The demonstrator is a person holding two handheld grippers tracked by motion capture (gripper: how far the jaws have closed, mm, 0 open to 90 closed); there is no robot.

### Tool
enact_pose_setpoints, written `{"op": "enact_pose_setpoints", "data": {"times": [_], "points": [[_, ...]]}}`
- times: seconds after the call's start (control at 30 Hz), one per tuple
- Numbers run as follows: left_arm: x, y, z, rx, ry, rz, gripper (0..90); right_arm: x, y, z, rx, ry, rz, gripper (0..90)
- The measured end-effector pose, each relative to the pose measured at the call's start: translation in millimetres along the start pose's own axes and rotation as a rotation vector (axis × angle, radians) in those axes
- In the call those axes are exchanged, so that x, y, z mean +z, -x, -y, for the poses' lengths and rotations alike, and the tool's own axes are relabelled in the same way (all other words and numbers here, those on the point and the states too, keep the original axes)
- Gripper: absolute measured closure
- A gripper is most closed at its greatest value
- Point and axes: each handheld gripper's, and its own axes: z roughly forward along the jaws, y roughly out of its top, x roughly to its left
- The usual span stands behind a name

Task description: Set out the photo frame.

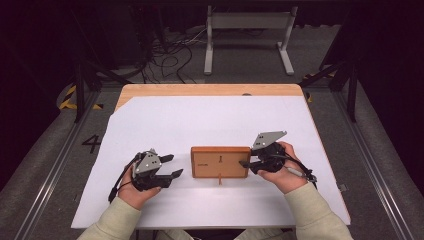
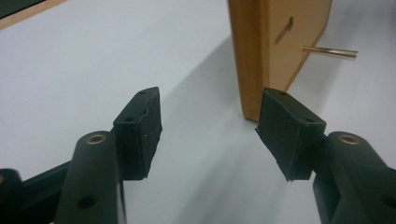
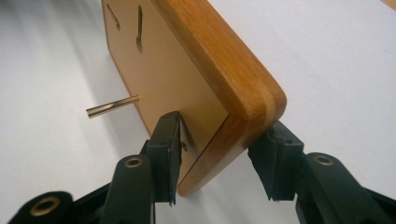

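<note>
Nearest to me are my forearms in pale sleeves, each hand carrying its tool in over the white sheet that covers the wooden table. On my left, the left gripper sits just short of the wooden picture frame, jaws spread with nothing between them; in the left gripper view one pad stands right at the frame's near corner, close beside it but not clamping, and the other pad hangs over bare sheet. On my right, the right gripper straddles the frame's right end. In the right gripper view its jaws flank the rounded corner, one pad against the flat back panel, the other at the front face; I judge it pinching the frame there, though I cannot see the far pad's contact cleanly.

The frame lies face down between the two tools, long axis running left to right, so each short end points at one gripper. A thin brass rod sticks out of the back panel toward me, and I see it again in the left gripper view and the right gripper view. The right hand is the closer one; the left needs only a short move rightward to meet its end.
</note>
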Motion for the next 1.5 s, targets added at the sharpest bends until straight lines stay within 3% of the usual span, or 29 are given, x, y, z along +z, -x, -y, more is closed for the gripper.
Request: {"op": "enact_pose_setpoints", "data": {"times": [0.27, 0.4, 0.5, 0.67, 1.03, 1.5], "points": [[-2.5, -3.7, -0.1, -0.061, 0.035, 0.009, 39.7, -8.1, -12.8, 6.2, -0.013, 0.019, 0.0, 60.3], [-2.0, -4.7, 0.1, -0.095, 0.026, 0.018, 39.4, -12.0, -19.5, 9.4, -0.006, 0.029, -0.002, 61.7], [-2.7, -7.3, -0.4, -0.146, 0.031, 0.024, 33.4, -13.6, -23.0, 10.9, -0.014, 0.033, 0.005, 61.8], [-4.4, -10.2, 0.1, -0.18, 0.043, 0.026, 31.5, -16.2, -29.3, 13.1, -0.029, 0.034, 0.012, 61.3], [-6.0, -11.1, -1.8, -0.185, 0.063, 0.027, 30.8, -19.8, -38.0, 21.2, -0.036, 0.017, -0.042, 57.3], [-6.2, -12.1, -2.7, -0.166, 0.055, -0.002, 30.9, -31.5, -39.3, 32.5, 0.002, 0.02, -0.025, 51.2]]}}
